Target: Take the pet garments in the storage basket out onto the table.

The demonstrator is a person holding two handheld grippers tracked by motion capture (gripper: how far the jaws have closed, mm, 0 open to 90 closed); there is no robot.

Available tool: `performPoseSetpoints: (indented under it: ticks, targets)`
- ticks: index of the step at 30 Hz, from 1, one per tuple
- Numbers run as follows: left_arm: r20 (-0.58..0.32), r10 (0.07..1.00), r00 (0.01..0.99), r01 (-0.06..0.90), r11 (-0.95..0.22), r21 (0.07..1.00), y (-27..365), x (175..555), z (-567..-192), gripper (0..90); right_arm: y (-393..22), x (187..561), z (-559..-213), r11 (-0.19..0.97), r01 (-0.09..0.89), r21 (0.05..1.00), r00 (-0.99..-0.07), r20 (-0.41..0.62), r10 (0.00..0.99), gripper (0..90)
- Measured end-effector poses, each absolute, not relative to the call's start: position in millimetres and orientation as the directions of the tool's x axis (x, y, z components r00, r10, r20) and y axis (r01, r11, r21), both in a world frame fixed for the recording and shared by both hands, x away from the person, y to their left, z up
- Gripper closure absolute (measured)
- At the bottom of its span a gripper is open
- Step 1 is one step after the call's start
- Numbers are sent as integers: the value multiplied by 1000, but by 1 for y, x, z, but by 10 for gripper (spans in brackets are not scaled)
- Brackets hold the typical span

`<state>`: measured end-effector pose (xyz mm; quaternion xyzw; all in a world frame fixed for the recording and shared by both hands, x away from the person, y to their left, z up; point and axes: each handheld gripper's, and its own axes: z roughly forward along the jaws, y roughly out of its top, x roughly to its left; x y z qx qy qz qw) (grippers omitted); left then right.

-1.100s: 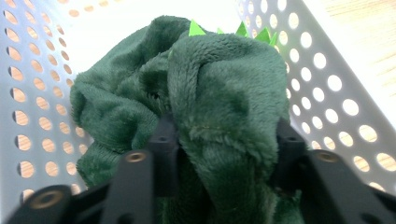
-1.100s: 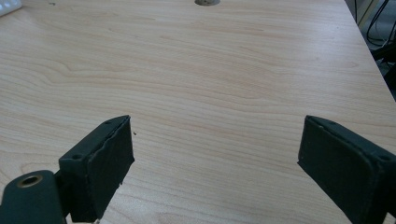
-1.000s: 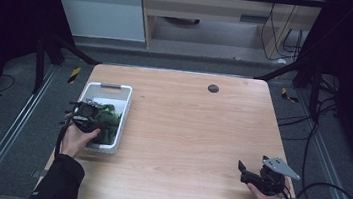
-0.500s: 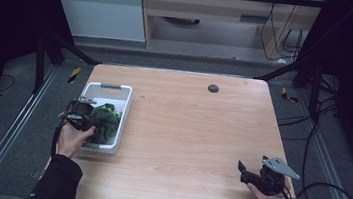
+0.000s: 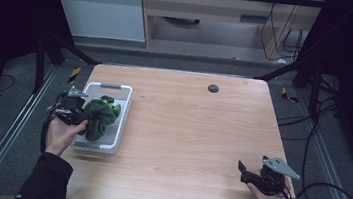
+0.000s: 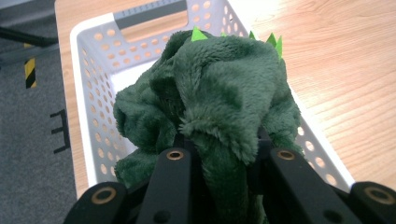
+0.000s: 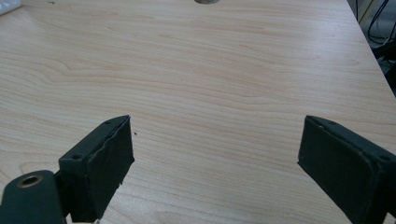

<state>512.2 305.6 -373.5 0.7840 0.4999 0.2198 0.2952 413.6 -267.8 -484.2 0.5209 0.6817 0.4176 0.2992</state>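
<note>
Plush toy [image 6: 219, 98], dark green, clamped in left hand-held gripper [image 5: 73, 109], bunched just ahead of jaws, hanging over white basket [image 5: 121, 118] at worktop [image 5: 194, 147] left edge. Right hand-held gripper [image 7: 215, 163] gaping, nothing between pads, well apart; left hand nearer.

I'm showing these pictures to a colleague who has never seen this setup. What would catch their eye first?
First, the dark green plush toy with bright green spikes, pinched in the left gripper over the white perforated basket at the table's left edge. Next, the broad pale wooden table, bare but for a small dark disc near its far edge. Last, the right gripper, jaws wide apart at the near right corner.
</note>
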Motion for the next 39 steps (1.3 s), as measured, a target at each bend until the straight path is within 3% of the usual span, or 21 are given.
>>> performPoseSetpoints:
  ticks: [27,39]
  targets:
    - [110,804,584,542,-487,685,294,477,-311,765,-269,413,-483,100,457,884,-275,34,961,102]
    - [131,742,657,494,-555,669,276,470,-301,765,-270,413,-483,103,450,887,-275,28,961,103]
